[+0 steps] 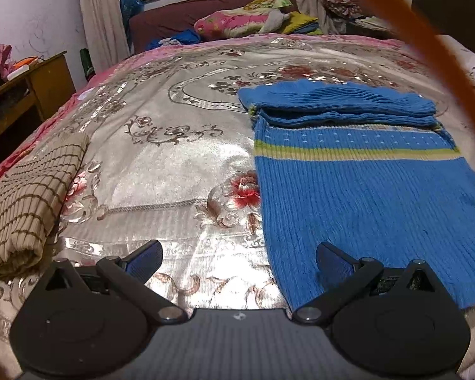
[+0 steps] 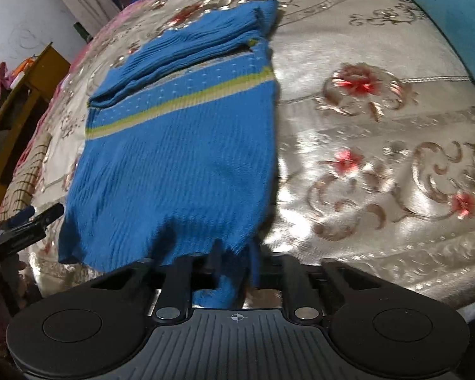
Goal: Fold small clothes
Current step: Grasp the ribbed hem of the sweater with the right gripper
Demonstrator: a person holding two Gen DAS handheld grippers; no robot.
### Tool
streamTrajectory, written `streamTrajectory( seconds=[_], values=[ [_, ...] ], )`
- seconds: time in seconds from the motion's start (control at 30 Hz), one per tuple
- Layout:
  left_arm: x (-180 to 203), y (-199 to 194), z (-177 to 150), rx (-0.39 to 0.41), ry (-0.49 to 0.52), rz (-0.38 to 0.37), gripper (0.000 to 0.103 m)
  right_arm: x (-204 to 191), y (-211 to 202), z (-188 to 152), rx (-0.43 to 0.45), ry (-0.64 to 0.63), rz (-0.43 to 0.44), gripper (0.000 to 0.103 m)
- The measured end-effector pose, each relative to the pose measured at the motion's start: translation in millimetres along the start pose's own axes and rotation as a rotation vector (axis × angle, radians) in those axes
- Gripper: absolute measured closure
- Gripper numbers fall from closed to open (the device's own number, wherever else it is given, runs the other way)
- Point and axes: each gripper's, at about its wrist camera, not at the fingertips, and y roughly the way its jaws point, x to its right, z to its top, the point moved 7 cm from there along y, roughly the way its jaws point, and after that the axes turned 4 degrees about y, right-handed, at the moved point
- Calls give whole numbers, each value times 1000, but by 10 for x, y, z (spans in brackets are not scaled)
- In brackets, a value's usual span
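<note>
Silvery satin with stitched flowers covers the bed [image 1: 174,164], and on it the blue knitted sweater [image 2: 180,158] lies spread flat, its sleeves already folded across the chest above the green-and-cream stripe [image 2: 180,104]. Off to the left edge of the bed sits a folded tan checked garment [image 1: 25,202], and a teal cloth [image 2: 452,19] lies at the far right. The right gripper [image 2: 234,266] has its jaws clenched on the sweater's near hem at the right corner, a tuck of blue knit bunched between them. The left gripper [image 1: 237,259] hangs just over the hem's left corner with its jaws released, one blue pad above the knit and the other above bare satin. I judge the bottom-up fold is being set up: the left needs to pinch its corner, then both should lift the hem evenly toward the collar.
</note>
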Motion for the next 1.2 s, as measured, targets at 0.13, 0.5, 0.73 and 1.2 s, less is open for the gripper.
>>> streamTrajectory(
  seconds=[0.13,0.5,0.73,1.2],
  values=[
    [13,-80,-44,-15,-3,-41,0,137,-64,3,18,34,-5,99],
    [97,-178,-157,-63,47,-29,0,161,-85,-15,28,80,77,88],
    [221,-191,-164,-79,96,-34,4,135,-9,-89,14,94,115,79],
    [364,-204,-124,-101,87,-110,12,89,47,-80,19,78,127,69]
  ],
)
